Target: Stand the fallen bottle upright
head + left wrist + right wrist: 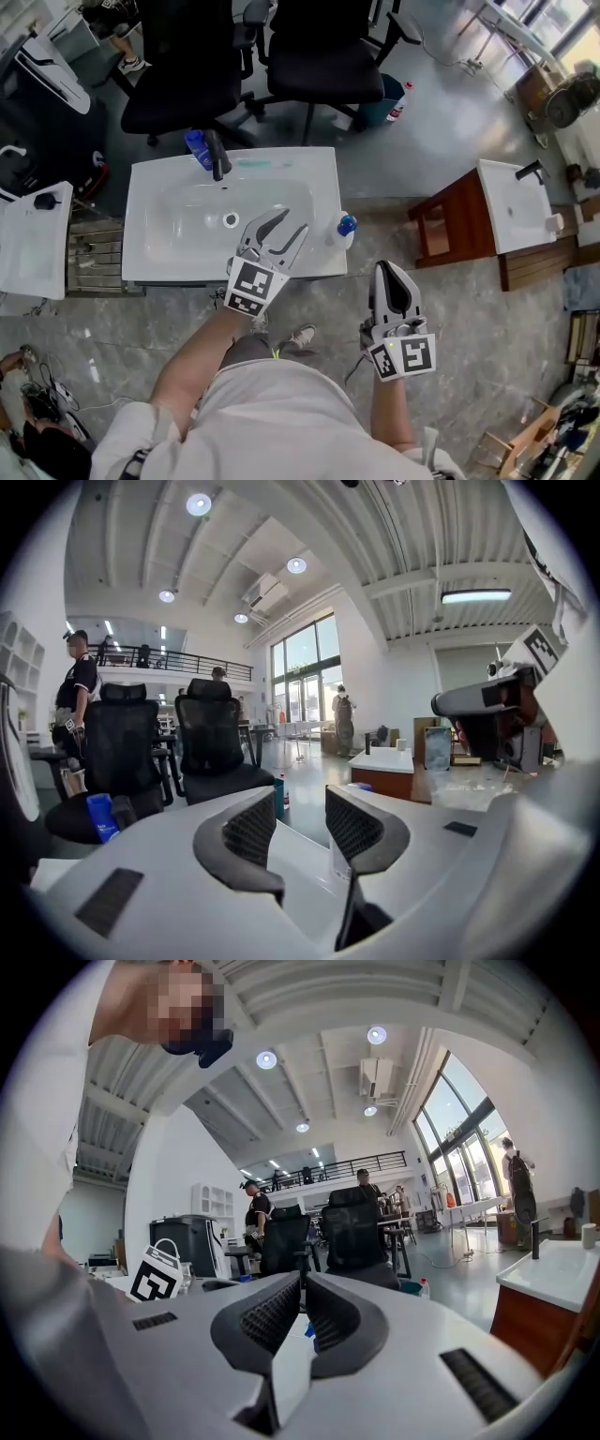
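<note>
Clear bottle point(342, 232) with blue cap stands on the sink's point(150, 187) right rim. Beside it, left gripper point(286, 225) gapes empty; right gripper point(387, 270) closed on nothing.

bottle point(343, 231): clear, blue cap | pose: appears upright | place: right rim of white sink point(150, 202)

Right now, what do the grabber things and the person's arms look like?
The left gripper and the right gripper are both light grey, each with two curved jaws lined with black ribbed pads. Each carries a white cube printed with black square markers. The person wears a pale short-sleeved shirt, so the forearms are bare.
</note>
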### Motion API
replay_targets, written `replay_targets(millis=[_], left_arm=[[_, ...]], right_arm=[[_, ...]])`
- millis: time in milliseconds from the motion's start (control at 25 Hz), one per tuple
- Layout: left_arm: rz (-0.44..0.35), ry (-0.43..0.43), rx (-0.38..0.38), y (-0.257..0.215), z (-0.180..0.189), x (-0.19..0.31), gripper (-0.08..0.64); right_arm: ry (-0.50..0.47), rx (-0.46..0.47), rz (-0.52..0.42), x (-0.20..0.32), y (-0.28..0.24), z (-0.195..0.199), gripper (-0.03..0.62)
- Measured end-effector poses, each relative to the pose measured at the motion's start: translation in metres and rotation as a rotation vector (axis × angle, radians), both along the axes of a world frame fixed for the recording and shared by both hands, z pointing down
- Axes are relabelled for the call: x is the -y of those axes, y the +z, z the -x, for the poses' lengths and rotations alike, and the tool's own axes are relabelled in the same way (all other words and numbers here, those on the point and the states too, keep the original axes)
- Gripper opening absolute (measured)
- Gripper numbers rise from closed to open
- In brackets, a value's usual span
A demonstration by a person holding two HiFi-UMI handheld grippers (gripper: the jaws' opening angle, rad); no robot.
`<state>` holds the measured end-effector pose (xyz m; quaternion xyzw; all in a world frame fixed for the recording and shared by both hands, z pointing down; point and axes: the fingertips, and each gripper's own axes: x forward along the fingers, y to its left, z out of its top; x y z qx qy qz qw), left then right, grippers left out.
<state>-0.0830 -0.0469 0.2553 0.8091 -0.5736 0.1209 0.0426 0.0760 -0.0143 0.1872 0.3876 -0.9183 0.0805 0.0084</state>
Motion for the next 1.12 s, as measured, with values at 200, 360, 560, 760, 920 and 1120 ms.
replay_targets(millis=[200,360,560,760,920,1120], left_arm=[[-0.057,-0.082,-0.009,-0.029,0.022,0.0,0.071],[-0.088,-0.147,-0.031,-0.048,0.045,-0.005,0.018],[-0.114,-0.178,-0.061,-0.073,0.066,-0.021,0.018],[-0.149,-0.234,-0.068,-0.089,0.095,-0.043,0.018],[-0.181,-0.266,-0.077,-0.103,0.109,-0.054,0.018],[-0.217,-0.257,-0.085,-0.125,0.106,-0.07,0.018]], right_arm=[[-0.019,-0.001,-0.004,0.007,-0.003,0.005,0.046],[-0.031,-0.008,-0.008,0.011,-0.007,0.006,0.046],[-0.032,-0.019,-0.017,0.018,-0.012,0.009,0.046],[-0.028,-0.029,-0.022,0.024,-0.018,0.014,0.046],[-0.036,-0.05,-0.029,0.025,-0.022,0.015,0.046],[-0.002,-0.06,-0.024,0.03,-0.028,0.008,0.046]])
